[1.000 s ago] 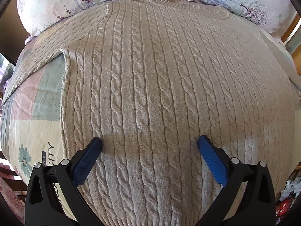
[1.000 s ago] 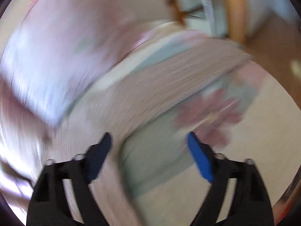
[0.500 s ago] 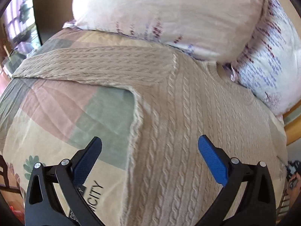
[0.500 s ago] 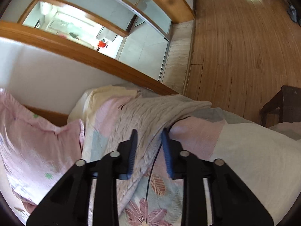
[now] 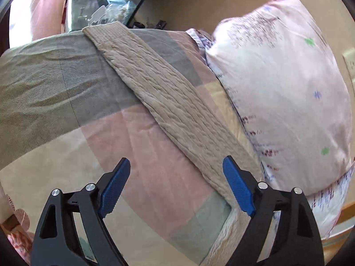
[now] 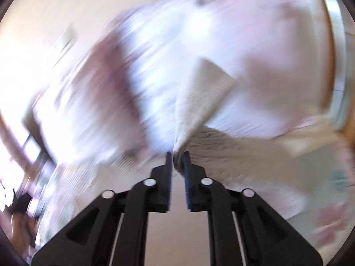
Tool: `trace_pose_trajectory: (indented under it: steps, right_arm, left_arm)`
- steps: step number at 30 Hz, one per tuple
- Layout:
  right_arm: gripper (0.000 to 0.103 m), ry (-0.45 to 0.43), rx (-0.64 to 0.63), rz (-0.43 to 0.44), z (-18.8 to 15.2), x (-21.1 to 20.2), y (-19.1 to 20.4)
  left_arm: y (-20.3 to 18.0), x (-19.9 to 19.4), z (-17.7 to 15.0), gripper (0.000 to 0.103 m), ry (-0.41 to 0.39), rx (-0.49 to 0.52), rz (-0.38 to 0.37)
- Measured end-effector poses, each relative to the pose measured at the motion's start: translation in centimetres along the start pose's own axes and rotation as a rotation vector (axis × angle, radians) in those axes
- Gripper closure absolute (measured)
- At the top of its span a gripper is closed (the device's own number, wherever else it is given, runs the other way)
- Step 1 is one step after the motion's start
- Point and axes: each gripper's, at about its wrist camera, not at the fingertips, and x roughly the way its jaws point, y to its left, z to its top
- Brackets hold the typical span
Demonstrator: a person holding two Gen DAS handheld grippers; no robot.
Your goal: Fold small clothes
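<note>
A beige cable-knit sweater lies on a bed. In the left wrist view its left sleeve (image 5: pixel 168 102) runs flat and diagonal across the patchwork bedspread (image 5: pixel 55 102), cuff at the far edge. My left gripper (image 5: pixel 176 184) is open and empty, hovering above the sleeve's near end. In the blurred right wrist view my right gripper (image 6: pixel 177 158) is shut on the other sleeve (image 6: pixel 199 102), which is lifted and hangs folded from the pinch, with the sweater body (image 6: pixel 239 155) below.
A pink floral pillow (image 5: pixel 288 93) lies against the sleeve on the right. Beyond the bed's far edge is a cluttered glass surface (image 5: pixel 106 11). The right wrist view shows blurred pillows (image 6: pixel 155 55) and a wall.
My left gripper swung left from the sweater's body to its left sleeve, staying open. My right gripper closed on the right sleeve and lifted it, swinging toward the pillows.
</note>
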Motion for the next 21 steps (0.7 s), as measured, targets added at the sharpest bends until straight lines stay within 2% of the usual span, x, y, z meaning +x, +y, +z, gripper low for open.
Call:
trace_pose_trajectory:
  steps: [1, 2, 3, 4, 5, 7, 10, 13, 14, 16, 18, 21]
  right_arm:
    - [0.058, 0.104, -0.042, 0.037, -1.6, 2.4, 2.8]
    - [0.057, 0.193, -0.066, 0.065, -3.5, 4.4, 5.3]
    - [0.057, 0.240, -0.056, 0.095, -4.7, 5.3, 6.6]
    - [0.055, 0.258, -0.042, 0.110, -5.1, 5.6, 6.9]
    - [0.047, 0.276, -0.020, 0.117, -5.6, 5.4, 7.1]
    - [0.034, 0.270, -0.011, 0.060, -5.1, 5.4, 6.2]
    - [0.031, 0.260, 0.033, -0.035, -4.3, 4.5, 3.1]
    - [0.028, 0.279, 0.175, -0.084, -4.8, 3.8, -0.8]
    - [0.027, 0.280, 0.207, -0.090, -4.9, 3.6, -1.6]
    - [0.027, 0.276, 0.242, -0.110, -5.5, 3.2, -3.0]
    - [0.027, 0.278, 0.243, -0.119, -6.4, 2.7, -3.6]
    - [0.027, 0.276, 0.238, -0.131, -7.0, 2.0, -4.3]
  left_arm:
    - [0.8, 0.5, 1.0, 0.026, -0.002, -0.037, -0.004]
    - [1.6, 0.7, 1.8, 0.028, -0.005, -0.068, -0.006]
    - [2.1, 1.0, 2.4, 0.029, -0.010, -0.092, -0.007]
    - [2.7, 1.3, 3.0, 0.032, -0.012, -0.118, -0.005]
    - [3.2, 1.8, 3.7, 0.034, -0.011, -0.146, -0.008]
    - [4.1, 2.1, 5.0, 0.037, -0.022, -0.195, -0.033]
    - [5.0, 2.6, 7.1, 0.044, -0.040, -0.243, -0.047]
    - [5.8, 3.4, 8.9, 0.064, -0.047, -0.276, -0.046]
    - [5.8, 3.7, 9.3, 0.078, -0.043, -0.272, -0.042]
    - [5.1, 3.8, 9.7, 0.096, -0.056, -0.238, -0.027]
    - [2.8, 3.1, 9.9, 0.096, -0.081, -0.143, -0.022]
    - [-4.5, 0.9, 8.8, 0.097, -0.120, 0.130, -0.048]
